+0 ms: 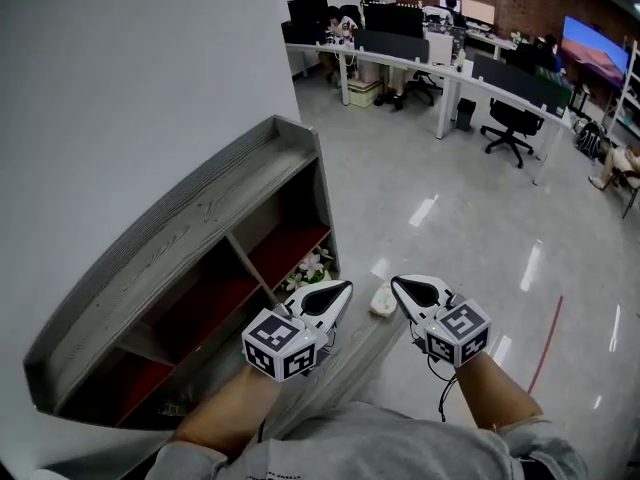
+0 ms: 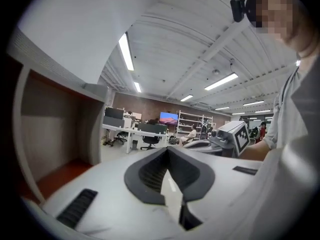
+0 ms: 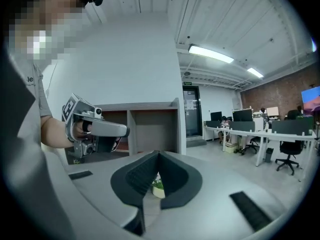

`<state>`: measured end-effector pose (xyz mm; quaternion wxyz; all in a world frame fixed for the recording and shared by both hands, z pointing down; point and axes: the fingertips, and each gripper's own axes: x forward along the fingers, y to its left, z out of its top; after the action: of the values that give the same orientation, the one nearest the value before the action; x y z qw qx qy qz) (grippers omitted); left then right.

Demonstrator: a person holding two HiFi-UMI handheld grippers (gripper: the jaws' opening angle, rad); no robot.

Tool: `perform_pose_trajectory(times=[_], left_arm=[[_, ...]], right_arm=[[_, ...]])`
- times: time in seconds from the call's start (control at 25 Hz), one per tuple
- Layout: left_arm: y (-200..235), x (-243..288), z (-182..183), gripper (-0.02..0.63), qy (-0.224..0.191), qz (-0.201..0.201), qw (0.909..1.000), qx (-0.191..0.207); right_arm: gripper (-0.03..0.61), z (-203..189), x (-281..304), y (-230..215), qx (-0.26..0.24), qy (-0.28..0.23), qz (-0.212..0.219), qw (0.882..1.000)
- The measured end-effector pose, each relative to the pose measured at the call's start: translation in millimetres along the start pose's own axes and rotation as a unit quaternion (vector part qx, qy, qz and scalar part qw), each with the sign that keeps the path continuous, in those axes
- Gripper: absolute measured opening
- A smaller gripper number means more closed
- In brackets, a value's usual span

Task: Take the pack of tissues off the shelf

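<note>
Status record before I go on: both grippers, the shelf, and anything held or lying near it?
left gripper: fingers shut, nothing between them
right gripper: fingers shut, nothing between them
shelf: grey wood, open compartments with red floors
plant: small, low in the shelf's end compartment
white object: low down between the gripper tips, identity unclear

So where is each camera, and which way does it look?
Head view: on the person's head, looking down at the shelf; left gripper, right gripper, forearms show.
Left gripper view: on the left gripper, looking past its fingers to the desks; right gripper, shirt show.
Right gripper view: on the right gripper, facing the shelf; left gripper shows.
All three share the shelf.
</note>
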<state>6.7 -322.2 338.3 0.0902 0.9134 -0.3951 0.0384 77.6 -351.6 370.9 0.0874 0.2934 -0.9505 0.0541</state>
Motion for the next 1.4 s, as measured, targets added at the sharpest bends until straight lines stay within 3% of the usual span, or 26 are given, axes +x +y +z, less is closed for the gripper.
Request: perform_pose_trajectory(times=[0.32, 0.6, 0.8, 1.04, 1.2, 1.4], left_arm=[[5.2, -119.2, 22.7, 0.012, -0.039, 0.080, 0.9960, 0.010], [7.0, -271.9, 17.2, 0.012, -0.067, 0.190, 0.9796, 0.002], [-1.0, -390.1, 1.9, 0.012, -0.072, 0.263, 0.9621, -0.001], [-24.0, -520.9, -29.9, 0.012, -0.064, 0.353, 0.9334, -0.004], [-37.0, -582.1, -55.4, 0.012, -0.058, 0.394, 0.9173, -0.016], [-46.7, -635.3, -77.6, 0.012, -0.068, 0.450, 0.8897, -0.031]], right_arm=[[0.006, 42.4, 35.3, 102.6, -0.042, -0.014, 0.090, 0.995], [0.006, 64.7, 69.8, 229.1, -0.072, -0.032, 0.182, 0.980], [0.006, 68.1, 88.0, 336.2, -0.079, -0.036, 0.250, 0.964], [0.008, 65.6, 104.2, 465.2, -0.076, -0.044, 0.340, 0.936], [0.008, 62.8, 114.6, 525.8, -0.037, -0.043, 0.390, 0.919], [0.006, 49.6, 126.4, 580.4, -0.051, -0.025, 0.445, 0.894]])
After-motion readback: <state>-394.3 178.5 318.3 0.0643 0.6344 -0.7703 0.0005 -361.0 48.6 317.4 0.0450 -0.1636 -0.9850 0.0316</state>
